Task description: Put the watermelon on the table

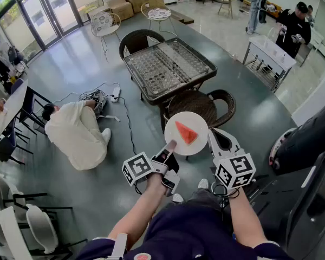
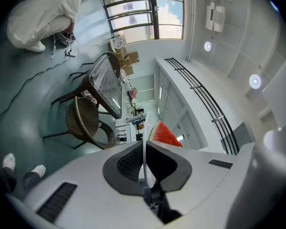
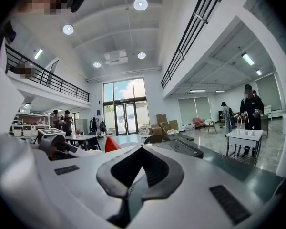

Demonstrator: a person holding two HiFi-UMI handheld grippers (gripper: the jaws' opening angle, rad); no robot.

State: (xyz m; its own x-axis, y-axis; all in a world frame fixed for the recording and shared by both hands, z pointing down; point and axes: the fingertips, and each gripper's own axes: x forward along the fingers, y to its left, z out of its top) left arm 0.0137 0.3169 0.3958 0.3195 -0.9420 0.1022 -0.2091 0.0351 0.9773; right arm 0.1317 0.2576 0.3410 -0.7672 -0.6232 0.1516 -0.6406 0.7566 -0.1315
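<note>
A red watermelon slice (image 1: 186, 132) lies on a white round plate (image 1: 180, 121) that I hold in the air in front of me. My left gripper (image 1: 170, 145) is shut on the plate's near-left rim. In the left gripper view the plate (image 2: 144, 147) stands edge-on between the jaws, with the slice (image 2: 163, 133) past them. My right gripper (image 1: 214, 133) hovers beside the plate's right rim, shut and holding nothing. In the right gripper view its jaws (image 3: 143, 151) meet, and the slice (image 3: 111, 144) shows to their left. The dark glass-topped table (image 1: 176, 91) stands ahead.
Two wicker chairs (image 1: 197, 104) (image 1: 138, 38) flank the table, the nearer one just below the plate. A person in white (image 1: 76, 131) crouches on the floor at left beside cables (image 1: 105, 96). People stand by a white cart (image 1: 268, 56) at the far right. Dark equipment (image 1: 309, 140) is close on my right.
</note>
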